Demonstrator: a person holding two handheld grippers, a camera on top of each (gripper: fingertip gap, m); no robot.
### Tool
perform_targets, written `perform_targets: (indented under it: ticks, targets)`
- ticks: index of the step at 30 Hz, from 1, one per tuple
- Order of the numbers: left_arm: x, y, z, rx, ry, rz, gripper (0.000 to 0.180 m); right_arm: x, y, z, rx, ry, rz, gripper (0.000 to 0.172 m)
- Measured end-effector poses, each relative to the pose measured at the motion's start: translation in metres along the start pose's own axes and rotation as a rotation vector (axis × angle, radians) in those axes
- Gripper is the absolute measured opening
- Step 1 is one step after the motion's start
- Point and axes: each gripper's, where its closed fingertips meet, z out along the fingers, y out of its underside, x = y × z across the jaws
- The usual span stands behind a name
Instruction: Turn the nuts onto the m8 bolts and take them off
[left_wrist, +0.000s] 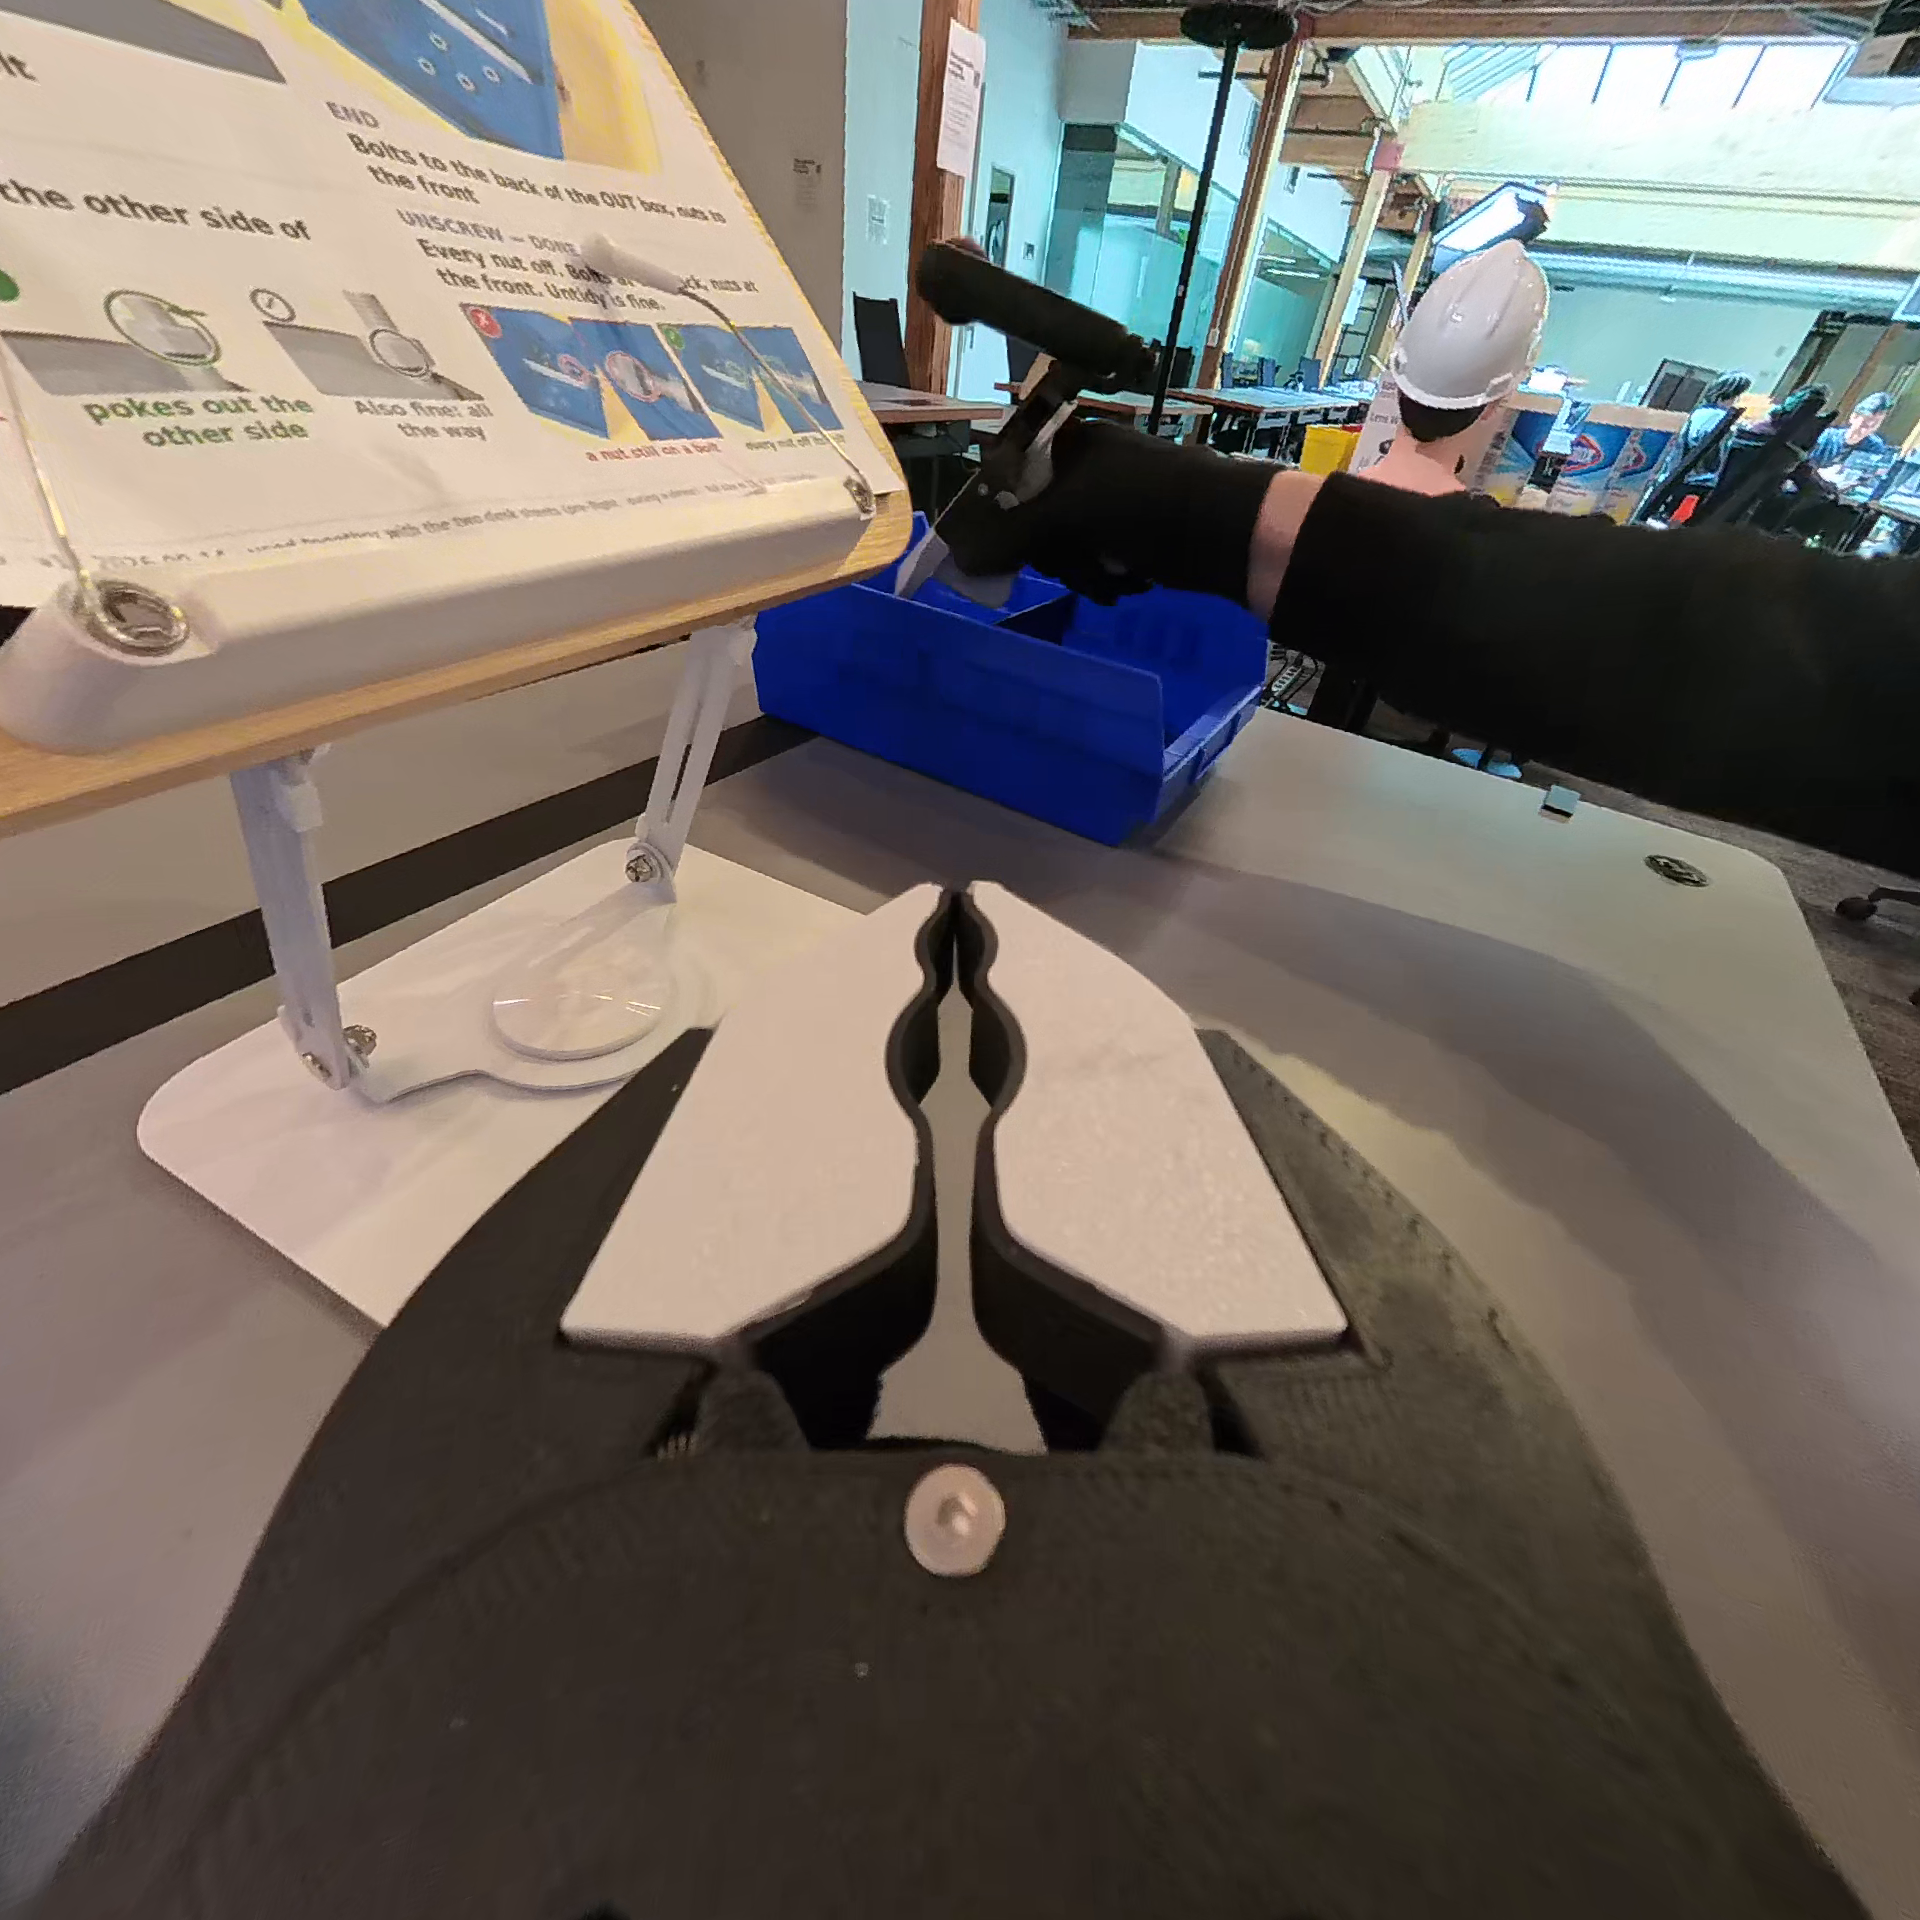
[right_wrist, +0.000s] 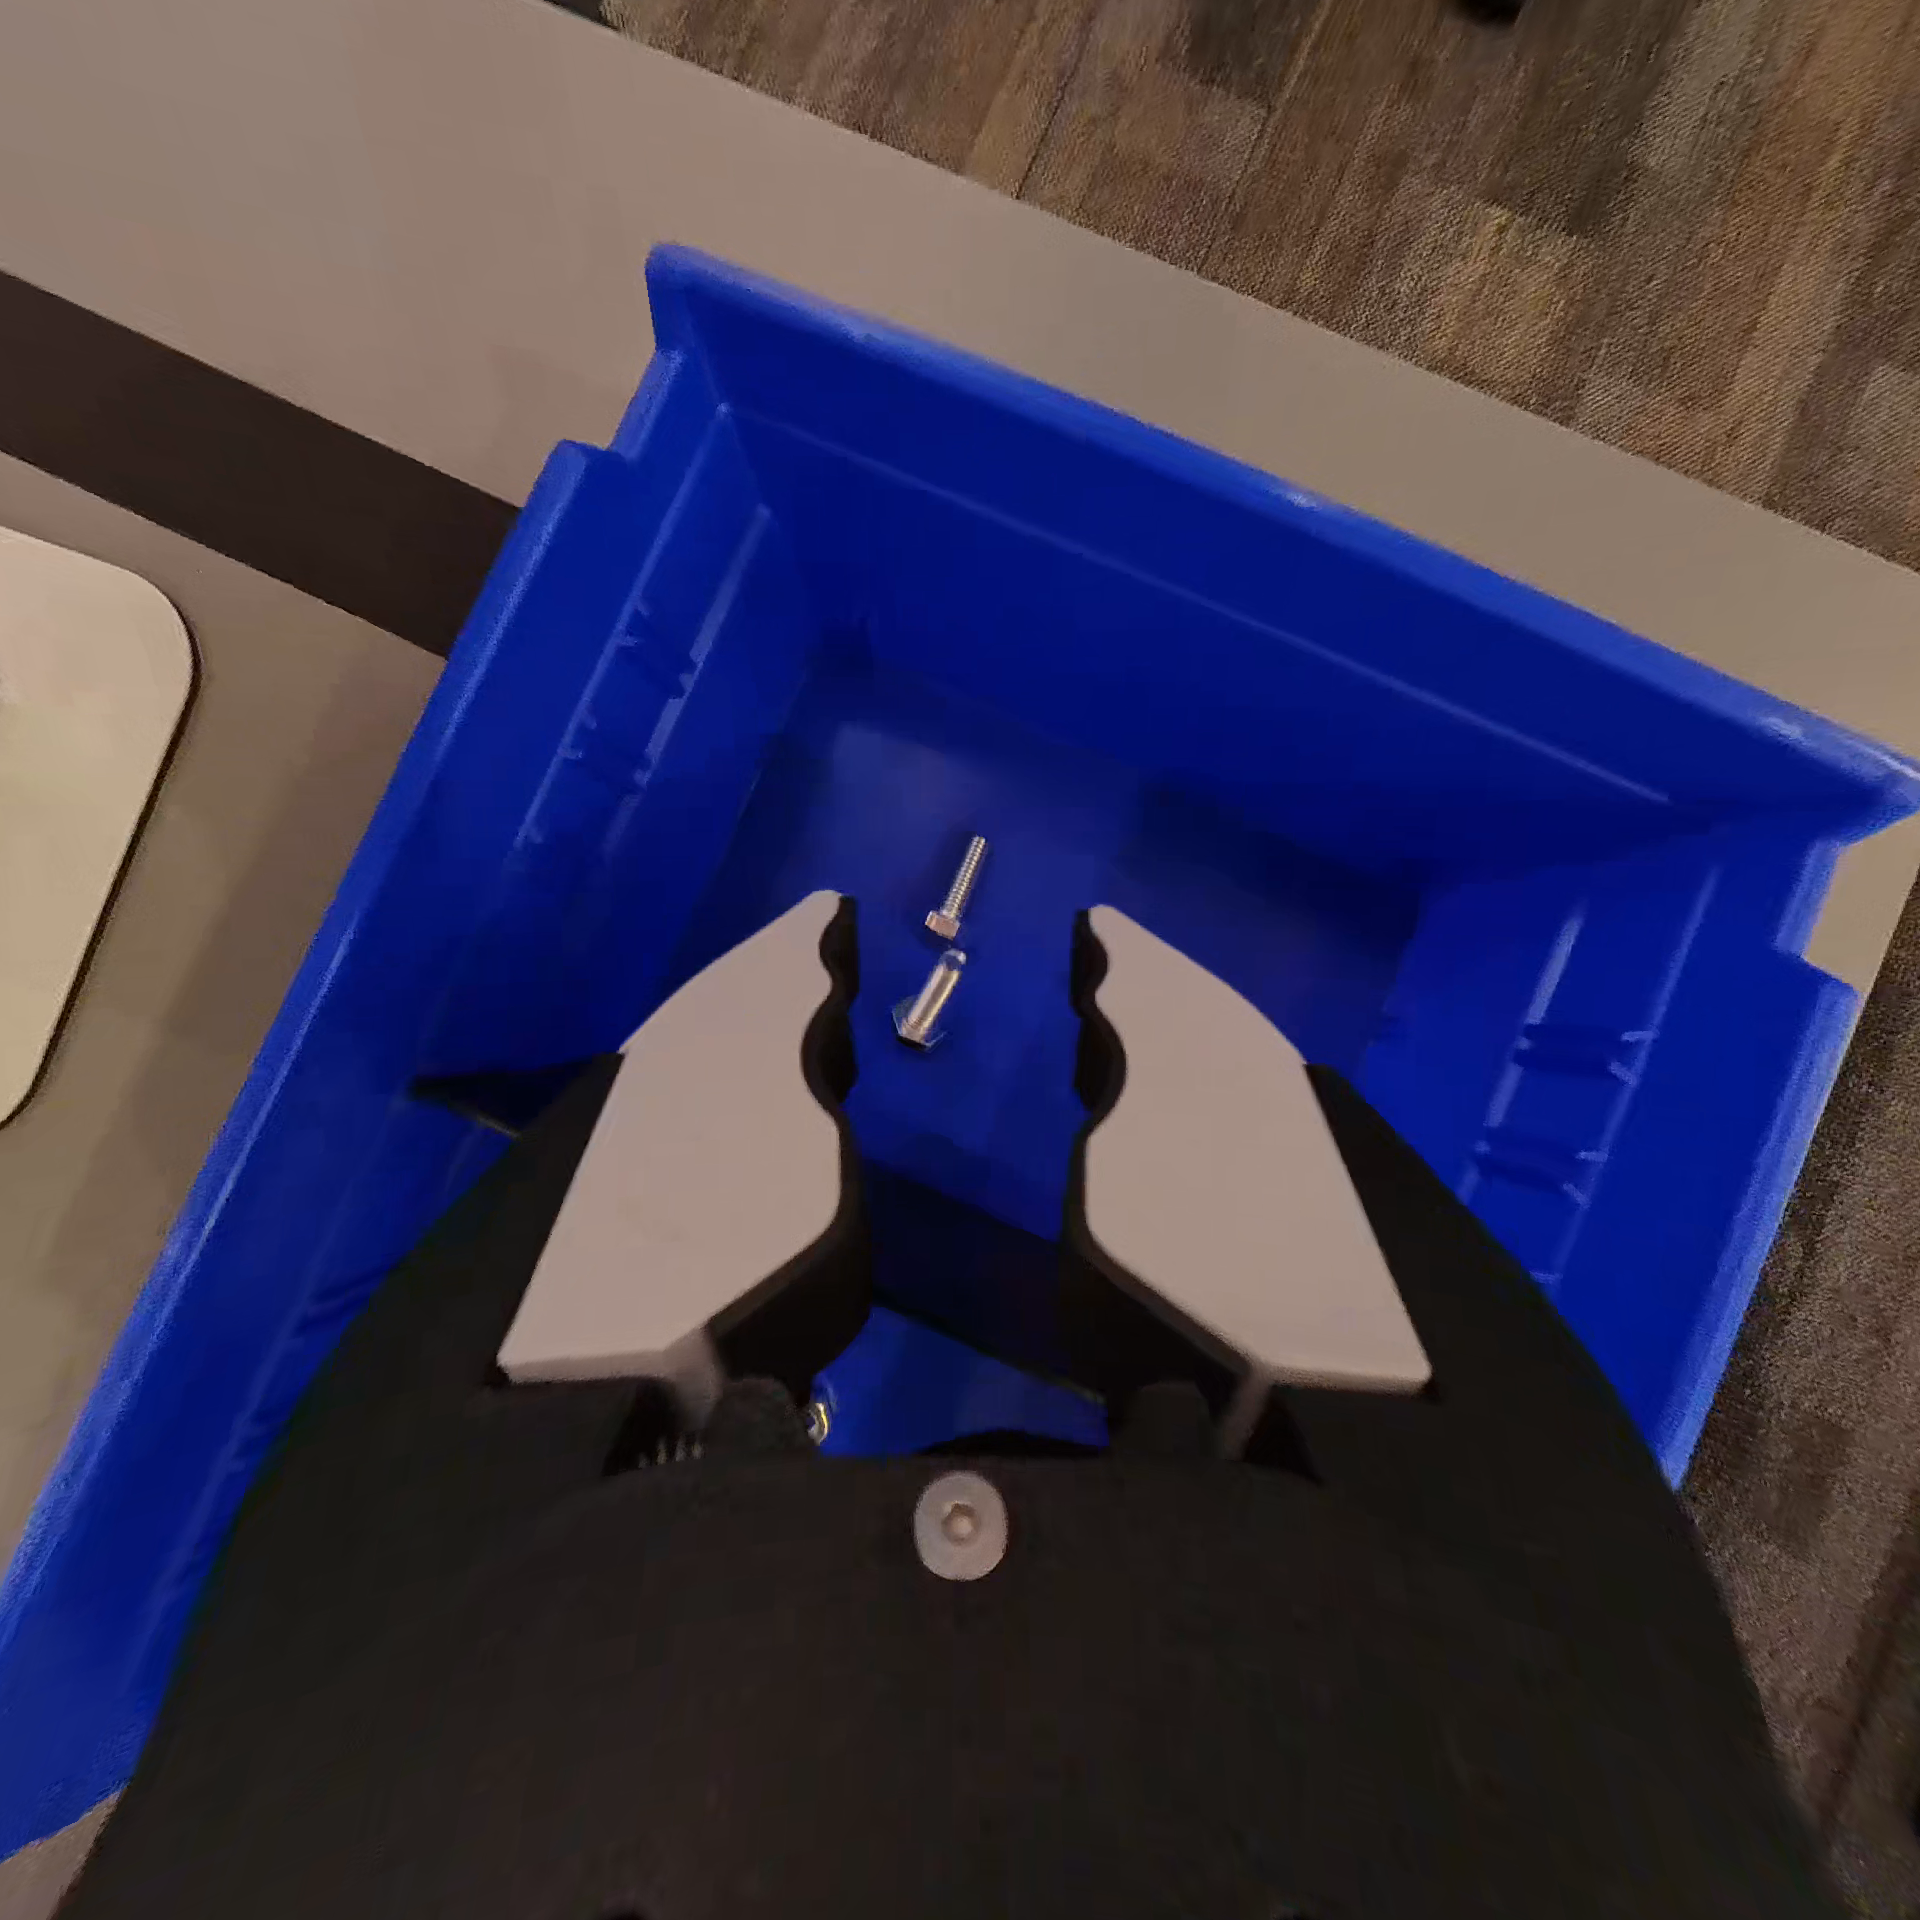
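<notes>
Left wrist view: the left gripper hovers above the grey table with its two fingers pressed together at the tips and nothing between them. To its left stands a white stand carrying a tilted wooden board with a printed instruction sheet. Farther back sits a blue bin, and a black-sleeved arm reaches in from the right, holding the right gripper down into that bin; its fingertips are hidden here by the bin wall. A white hard hat shows in the background.

Right wrist view: the right gripper looks down into the blue bin, its fingers spread wide apart and touching nothing. Two silver bolts lie on the bin floor, nearly end to end: the farther one just beyond the fingertips, the nearer one between the open fingers, clear of both pads. No nut can be made out on either bolt.
</notes>
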Motion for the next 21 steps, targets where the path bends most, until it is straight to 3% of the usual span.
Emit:
perform_targets:
  ticks: [6,10,14,17,21]
  targets:
    - [-0.009,-0.005,-0.009,0.009,-0.046,0.0,0.0,-0.025,-0.019,-0.048,0.195,0.04,-0.068,0.039]
    - [-0.038,-0.014,-0.034,0.003,-0.194,0.037,0.004,-0.083,-0.021,-0.108,0.384,0.002,-0.154,0.026]
    - [-0.094,-0.021,-0.086,-0.068,-0.4,0.081,0.009,-0.16,-0.004,-0.151,0.527,-0.113,-0.249,0.019]
    - [-0.142,-0.022,-0.127,-0.205,-0.549,0.111,0.014,-0.213,0.017,-0.16,0.571,-0.214,-0.279,0.017]
    - [-0.193,-0.006,-0.152,-0.466,-0.616,0.121,0.015,-0.276,0.042,-0.149,0.574,-0.356,-0.336,0.015]
